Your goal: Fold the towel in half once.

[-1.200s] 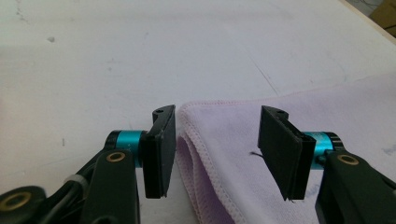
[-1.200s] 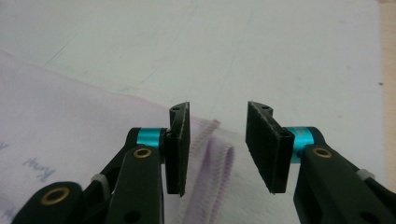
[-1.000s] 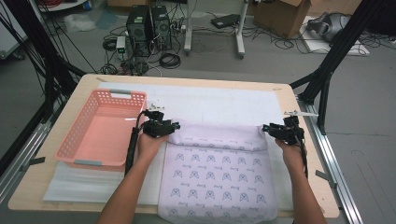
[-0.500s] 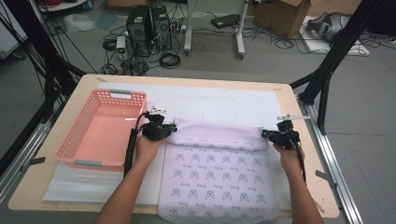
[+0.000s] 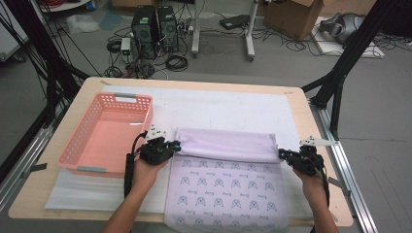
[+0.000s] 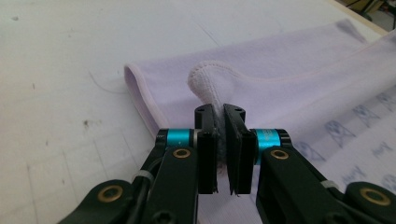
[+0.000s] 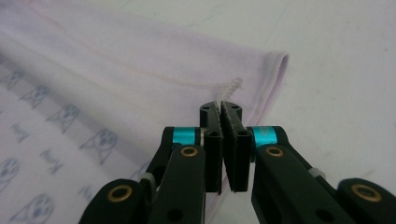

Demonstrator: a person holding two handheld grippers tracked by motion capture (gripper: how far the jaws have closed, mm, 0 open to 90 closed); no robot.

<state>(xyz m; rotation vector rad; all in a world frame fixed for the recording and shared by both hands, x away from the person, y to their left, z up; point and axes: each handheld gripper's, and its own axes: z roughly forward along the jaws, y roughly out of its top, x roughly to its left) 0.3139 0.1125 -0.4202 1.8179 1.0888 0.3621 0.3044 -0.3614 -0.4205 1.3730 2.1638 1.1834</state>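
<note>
The work in hand is folding a lilac cloth [image 5: 228, 187] that lies in the lower middle of the high view, on the white mat [image 5: 233, 109] that covers the bench [image 5: 296, 97]. The far part of the cloth is already turned over toward the person, so a plain band runs across the middle of the frame above the printed face, with the fold line at the band's upper edge. The printed part runs down to the bottom edge of the frame and hangs a little over the bench's near edge.

The left gripper [image 5: 176, 144] sits at the band's left end, the right gripper [image 5: 282, 154] at its right end. In the left gripper view the fingers [image 6: 206, 140] are clamped on a bunched-up pinch of the hemmed edge, which rises between them. In the right gripper view the fingers [image 7: 214, 140] are together on a thin bit of stitched hem at the cloth's corner. Both grippers have just been closing, each with cloth between its fingers.

So I judge the first fold made or nearly laid, and the grip taken for a further one. Left to do, as I read it: carry the held edge on down over the printed part, then probably fold once more. The pink basket [image 5: 109, 133] at the left of the frame stands empty, a likely place for the folded cloth.
</note>
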